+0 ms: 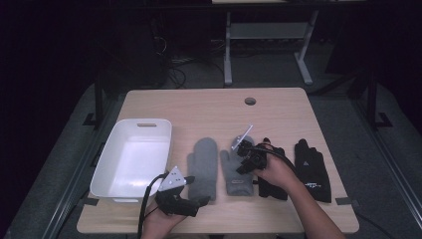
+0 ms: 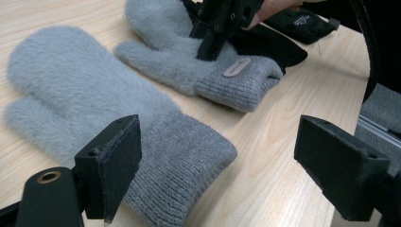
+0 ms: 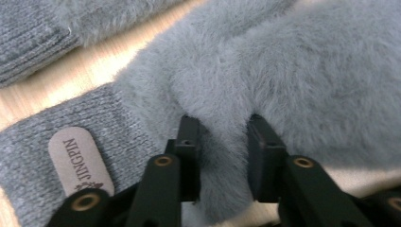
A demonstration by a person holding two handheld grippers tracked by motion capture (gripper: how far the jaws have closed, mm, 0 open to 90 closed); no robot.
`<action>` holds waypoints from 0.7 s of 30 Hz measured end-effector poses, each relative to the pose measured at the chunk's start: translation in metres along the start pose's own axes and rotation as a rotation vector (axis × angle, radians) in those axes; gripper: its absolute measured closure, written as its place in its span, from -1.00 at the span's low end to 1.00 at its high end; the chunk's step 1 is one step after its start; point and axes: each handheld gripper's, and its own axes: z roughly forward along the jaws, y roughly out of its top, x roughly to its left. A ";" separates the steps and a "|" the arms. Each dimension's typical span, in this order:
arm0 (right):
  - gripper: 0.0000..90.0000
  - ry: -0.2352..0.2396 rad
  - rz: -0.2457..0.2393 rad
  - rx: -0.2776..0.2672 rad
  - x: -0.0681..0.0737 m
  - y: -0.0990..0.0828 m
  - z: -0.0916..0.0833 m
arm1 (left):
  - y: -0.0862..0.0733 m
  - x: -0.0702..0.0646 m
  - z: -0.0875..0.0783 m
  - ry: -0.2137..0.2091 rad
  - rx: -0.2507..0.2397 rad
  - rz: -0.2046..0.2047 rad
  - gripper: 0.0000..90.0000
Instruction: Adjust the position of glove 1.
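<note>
Grey fuzzy mitten (image 3: 265,71), pinched by right gripper (image 3: 222,125); left gripper (image 2: 217,165) released, at seven o'clock. Grasp step; next, likely lift toward white bin (image 1: 112,149).

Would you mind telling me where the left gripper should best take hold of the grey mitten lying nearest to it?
Probably at the ribbed knit cuff of the left grey mitten, coming in low from the near table edge. The mitten lies flat with its cuff toward the open left gripper, and the cuff's raised, firm edge gives the jaws something to pinch. The right gripper already pinches a fold of the other mitten.
</note>
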 end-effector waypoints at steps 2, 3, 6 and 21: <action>0.71 0.015 0.020 -0.009 -0.001 -0.001 -0.001 | 0.000 0.000 0.000 0.001 0.002 0.006 -0.66; 0.71 0.015 0.020 -0.009 -0.001 -0.001 -0.001 | 0.000 0.000 0.000 0.001 0.002 0.006 -0.65; 0.79 0.042 0.050 -0.014 -0.004 -0.002 -0.005 | 0.000 0.001 0.000 0.007 -0.004 0.000 -0.65; 0.84 0.040 0.027 -0.076 0.013 -0.004 -0.038 | 0.002 -0.002 -0.009 0.017 -0.074 -0.029 -0.66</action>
